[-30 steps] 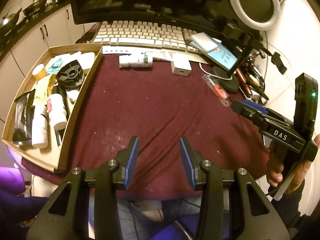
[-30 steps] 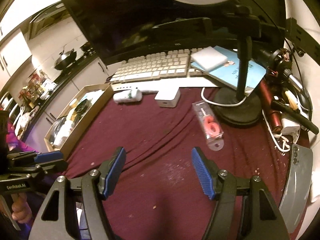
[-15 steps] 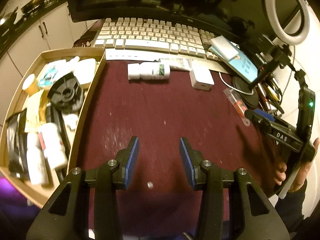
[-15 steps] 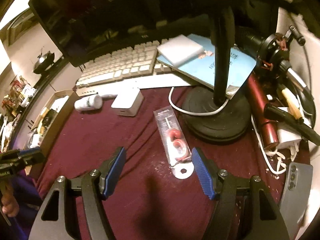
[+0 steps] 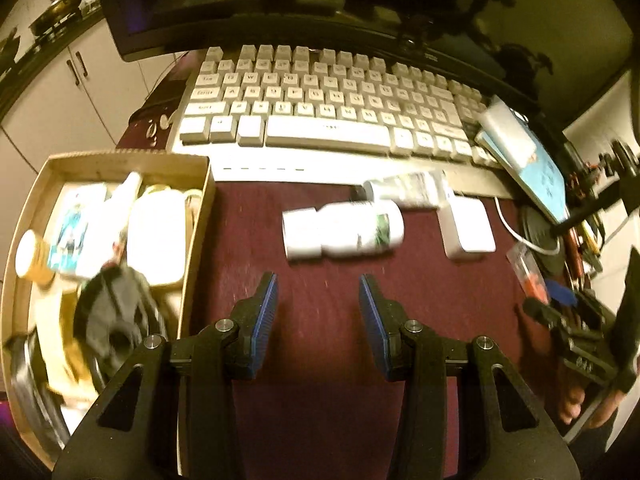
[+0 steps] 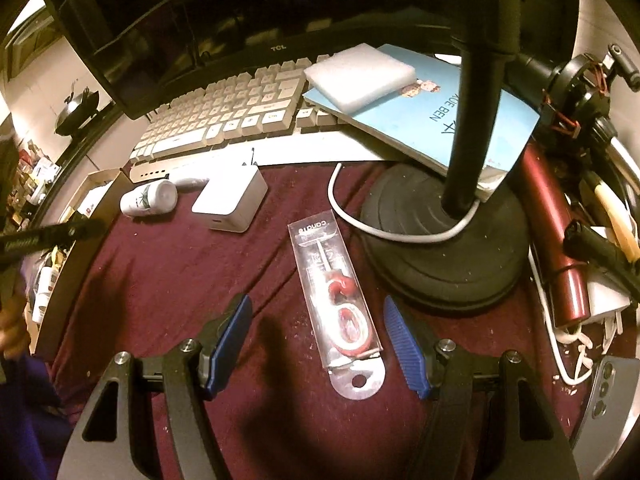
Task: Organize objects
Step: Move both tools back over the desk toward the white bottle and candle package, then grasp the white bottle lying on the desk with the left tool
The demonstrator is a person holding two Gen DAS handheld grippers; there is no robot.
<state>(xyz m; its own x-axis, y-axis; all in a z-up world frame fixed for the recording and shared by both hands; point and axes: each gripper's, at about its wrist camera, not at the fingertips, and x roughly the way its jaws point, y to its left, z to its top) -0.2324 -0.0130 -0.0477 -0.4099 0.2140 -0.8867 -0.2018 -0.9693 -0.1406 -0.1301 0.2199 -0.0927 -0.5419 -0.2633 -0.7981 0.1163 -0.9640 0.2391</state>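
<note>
A white pill bottle (image 5: 344,229) lies on its side on the maroon cloth, just ahead of my open, empty left gripper (image 5: 318,312). It also shows in the right wrist view (image 6: 148,199). A clear packet with a red number candle (image 6: 338,296) lies between the open fingers of my right gripper (image 6: 320,340), its hang-tab end nearest the camera. A white charger block (image 6: 231,200) lies beside the bottle, also seen in the left wrist view (image 5: 468,228). A cardboard box (image 5: 198,216) at the left holds several items.
A white keyboard (image 5: 320,112) and dark monitor (image 6: 192,20) stand at the back. A ring-light stand with a round black base (image 6: 440,248) is right of the packet. A blue booklet (image 6: 436,112), a dark red tube (image 6: 556,240), cables and a phone (image 6: 604,396) crowd the right.
Both grippers have moved forward over the cloth. The left has closed in on the pill bottle; the right has come down so the candle packet lies between its fingers.
</note>
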